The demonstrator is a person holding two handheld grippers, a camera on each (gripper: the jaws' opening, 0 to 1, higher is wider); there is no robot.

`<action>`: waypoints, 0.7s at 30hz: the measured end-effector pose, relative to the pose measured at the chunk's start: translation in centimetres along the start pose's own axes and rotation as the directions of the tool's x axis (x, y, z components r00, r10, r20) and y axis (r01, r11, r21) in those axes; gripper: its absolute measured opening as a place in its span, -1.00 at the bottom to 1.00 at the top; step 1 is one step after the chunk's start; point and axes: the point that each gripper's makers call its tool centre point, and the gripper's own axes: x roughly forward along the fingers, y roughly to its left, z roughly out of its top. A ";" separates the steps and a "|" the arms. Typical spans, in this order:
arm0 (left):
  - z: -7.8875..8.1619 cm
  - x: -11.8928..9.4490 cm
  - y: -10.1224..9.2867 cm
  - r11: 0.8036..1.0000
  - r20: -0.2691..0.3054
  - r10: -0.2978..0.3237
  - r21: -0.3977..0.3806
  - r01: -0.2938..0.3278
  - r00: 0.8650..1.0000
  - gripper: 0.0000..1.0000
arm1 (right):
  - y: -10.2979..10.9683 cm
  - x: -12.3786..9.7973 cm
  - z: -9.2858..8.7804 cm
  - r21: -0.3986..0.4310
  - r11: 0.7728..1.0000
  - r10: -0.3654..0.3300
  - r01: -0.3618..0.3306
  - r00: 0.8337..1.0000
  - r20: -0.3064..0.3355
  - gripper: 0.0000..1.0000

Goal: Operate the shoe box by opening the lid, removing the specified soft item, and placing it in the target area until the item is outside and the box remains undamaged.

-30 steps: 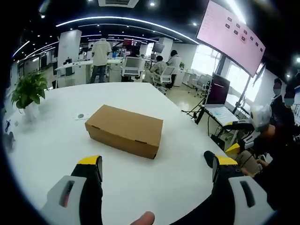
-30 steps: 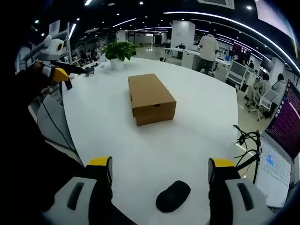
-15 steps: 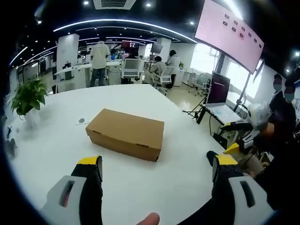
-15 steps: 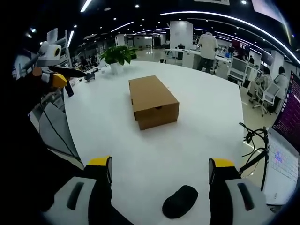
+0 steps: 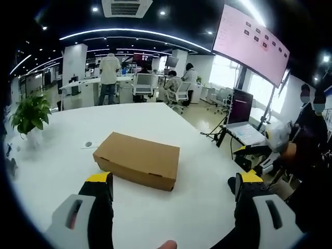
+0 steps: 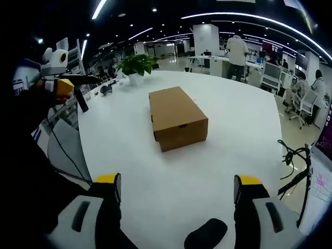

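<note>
Left gripper view: box (image 5: 137, 160) sitting shut mid-frame; both grippers (image 5: 171, 181) (image 6: 176, 187) hanging wide open, holding nothing; careless prying risks tearing the lid.

White table (image 6: 129, 171) carries 1 closed cardboard shoe box (image 6: 177, 117), a potted plant (image 6: 136, 67) and a black object (image 6: 206, 234).

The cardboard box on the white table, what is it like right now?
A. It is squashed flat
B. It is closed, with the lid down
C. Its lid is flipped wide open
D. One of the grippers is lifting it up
B. The cardboard box sits flat on the white table with its lid down all round, and both grippers' jaws are spread wide apart, short of it and not touching.
</note>
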 end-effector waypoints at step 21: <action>-0.2 -1.9 2.1 0.994 0.018 0.057 0.089 -0.058 0.998 0.98 | -0.1 3.6 1.0 0.170 0.984 0.045 -0.050 0.998 0.035 0.80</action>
